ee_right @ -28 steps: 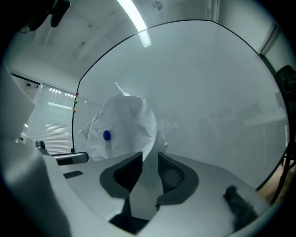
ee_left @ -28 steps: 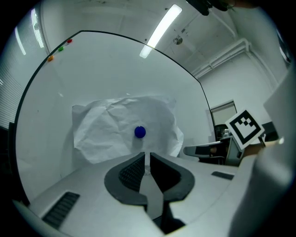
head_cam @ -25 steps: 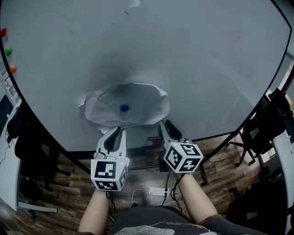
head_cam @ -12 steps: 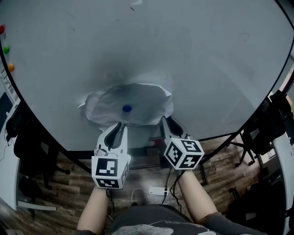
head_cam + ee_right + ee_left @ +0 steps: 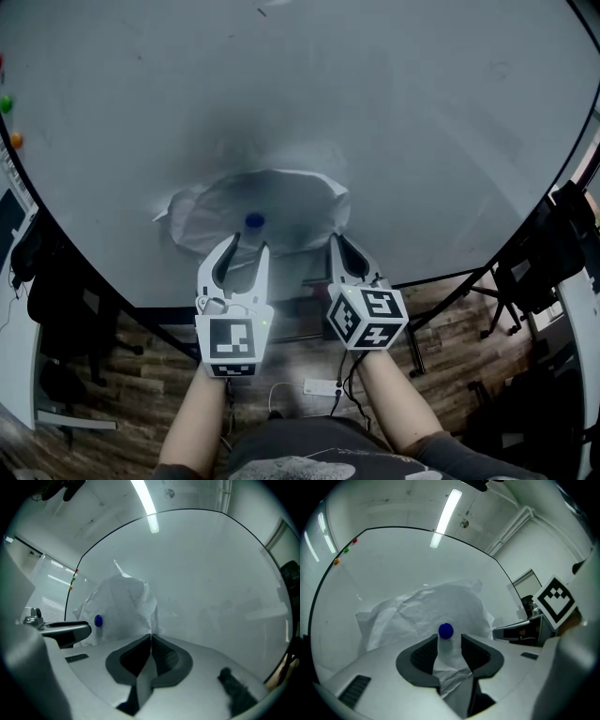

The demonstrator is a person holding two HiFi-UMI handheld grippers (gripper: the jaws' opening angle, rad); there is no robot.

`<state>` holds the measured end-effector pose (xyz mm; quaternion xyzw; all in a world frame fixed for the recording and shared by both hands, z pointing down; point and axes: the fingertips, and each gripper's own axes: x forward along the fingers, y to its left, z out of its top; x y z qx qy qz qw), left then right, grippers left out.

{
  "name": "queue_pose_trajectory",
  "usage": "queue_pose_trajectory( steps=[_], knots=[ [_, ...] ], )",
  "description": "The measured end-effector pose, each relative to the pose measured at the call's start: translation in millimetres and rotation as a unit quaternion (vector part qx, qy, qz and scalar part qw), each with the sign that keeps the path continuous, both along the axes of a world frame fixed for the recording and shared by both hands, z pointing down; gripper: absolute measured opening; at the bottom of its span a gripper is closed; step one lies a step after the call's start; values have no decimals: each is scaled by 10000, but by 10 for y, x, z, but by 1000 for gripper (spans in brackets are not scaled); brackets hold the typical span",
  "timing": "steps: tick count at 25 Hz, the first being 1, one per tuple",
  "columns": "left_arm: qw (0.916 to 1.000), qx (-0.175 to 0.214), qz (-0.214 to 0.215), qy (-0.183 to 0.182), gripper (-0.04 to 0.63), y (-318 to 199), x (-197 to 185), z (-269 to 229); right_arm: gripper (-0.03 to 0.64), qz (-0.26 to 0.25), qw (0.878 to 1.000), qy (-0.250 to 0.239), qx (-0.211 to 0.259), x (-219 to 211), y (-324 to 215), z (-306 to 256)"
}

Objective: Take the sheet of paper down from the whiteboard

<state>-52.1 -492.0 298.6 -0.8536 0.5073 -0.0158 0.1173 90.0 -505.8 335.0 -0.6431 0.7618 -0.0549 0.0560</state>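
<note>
The left gripper (image 5: 249,244) has just spread its jaws. The crumpled white paper sheet (image 5: 281,202) hangs loose between them at centre frame, pinned by a round blue magnet (image 5: 254,221). The right gripper (image 5: 336,241) pinches the sheet's edge, so the magnet probably goes next.

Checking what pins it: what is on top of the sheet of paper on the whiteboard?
A blue magnet sits on the sheet of paper, near its lower middle. The paper hides the whiteboard behind it, so any tape there cannot be seen.

You are facing one large whiteboard (image 5: 394,122), one crumpled white paper sheet (image 5: 281,197), one round blue magnet (image 5: 254,221) and three small coloured magnets (image 5: 346,550).
</note>
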Motion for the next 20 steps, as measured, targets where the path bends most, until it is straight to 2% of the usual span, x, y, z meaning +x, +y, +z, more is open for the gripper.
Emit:
queue_pose_trajectory(
  steps=[8, 17, 20],
  knots=[
    [9967, 509, -537, -337, 166, -138, 57, -144, 28, 10, 10000, 24, 22, 3, -5, -26],
    [9930, 743, -886, -239, 163, -234, 99, -171, 28, -39, 10000, 60, 18, 5, -5, -31],
    [9928, 688, -977, -44, 135, -255, 78, -172, 28, -37, 10000, 78, 26, 9, -18, -26]
  ],
)
